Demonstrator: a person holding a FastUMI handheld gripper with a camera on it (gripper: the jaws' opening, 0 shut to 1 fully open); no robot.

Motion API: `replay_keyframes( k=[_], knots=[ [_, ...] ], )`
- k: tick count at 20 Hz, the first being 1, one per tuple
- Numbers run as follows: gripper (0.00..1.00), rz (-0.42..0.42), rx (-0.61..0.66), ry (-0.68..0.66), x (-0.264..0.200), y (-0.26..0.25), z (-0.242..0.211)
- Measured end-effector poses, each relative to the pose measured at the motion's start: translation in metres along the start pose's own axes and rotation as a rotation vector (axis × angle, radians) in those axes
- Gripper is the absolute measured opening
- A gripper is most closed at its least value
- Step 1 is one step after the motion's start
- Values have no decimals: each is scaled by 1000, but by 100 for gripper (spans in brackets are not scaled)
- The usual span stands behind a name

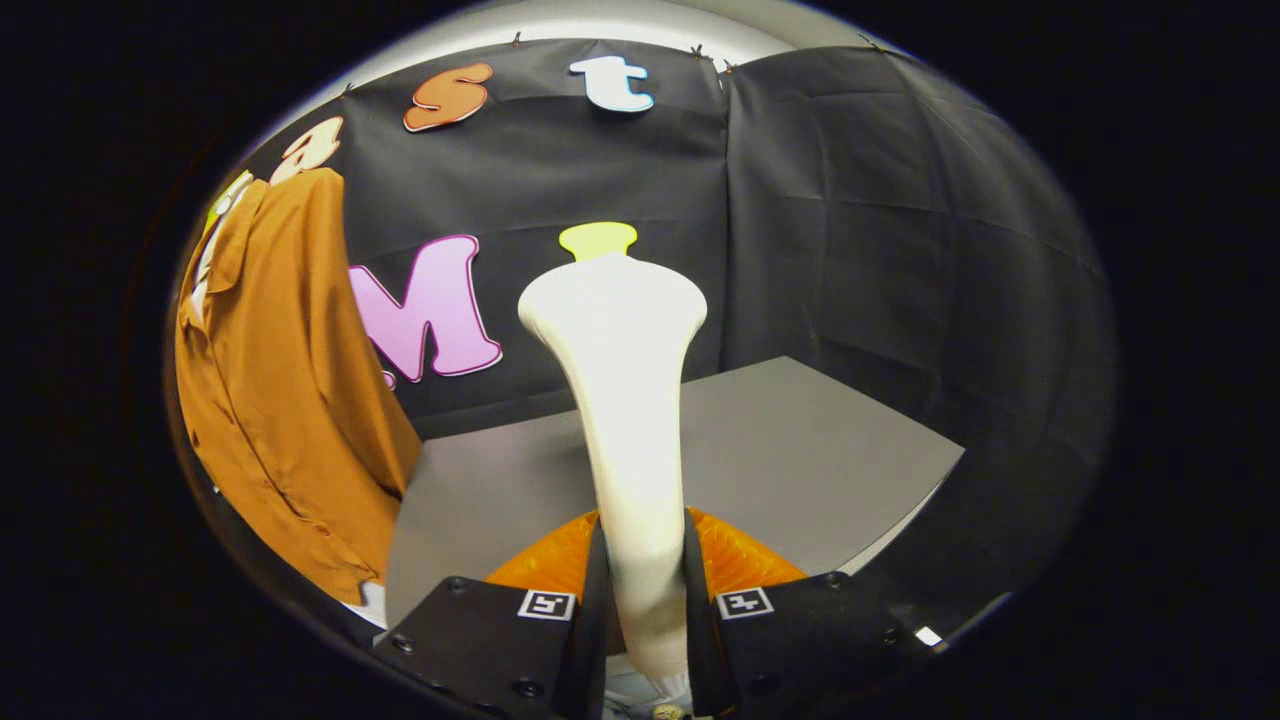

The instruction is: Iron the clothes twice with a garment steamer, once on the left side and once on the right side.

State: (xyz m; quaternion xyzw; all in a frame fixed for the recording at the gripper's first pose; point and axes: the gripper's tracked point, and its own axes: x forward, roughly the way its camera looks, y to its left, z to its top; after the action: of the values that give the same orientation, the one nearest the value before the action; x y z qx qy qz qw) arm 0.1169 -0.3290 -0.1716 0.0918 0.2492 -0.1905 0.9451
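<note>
Black cloth wall (850,230) wraps the booth behind and to the right. Grey table (800,450) below it; its bare top runs well out to the right and ahead of the fingers, w/ open room there, far edge meeting the cloth. Brown-orange shirt (290,400) hangs at left, buttoned front showing, hem dropping past the table's left edge, well apart from the steamer. White garment steamer (625,400) stands upright between the fingers, head flaring at top. Gripper (645,600) clamped on its handle, both fingers pressing. Square marker tags (547,604) on the fingers; no legible brand text.
</note>
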Motion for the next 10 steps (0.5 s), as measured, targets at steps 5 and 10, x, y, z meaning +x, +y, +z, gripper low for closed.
replay_keyframes(
  k=[5,10],
  knots=[
    [36,26,-26,-113,-65,73,14],
    [36,92,-45,-115,-100,156,1]
  ],
)
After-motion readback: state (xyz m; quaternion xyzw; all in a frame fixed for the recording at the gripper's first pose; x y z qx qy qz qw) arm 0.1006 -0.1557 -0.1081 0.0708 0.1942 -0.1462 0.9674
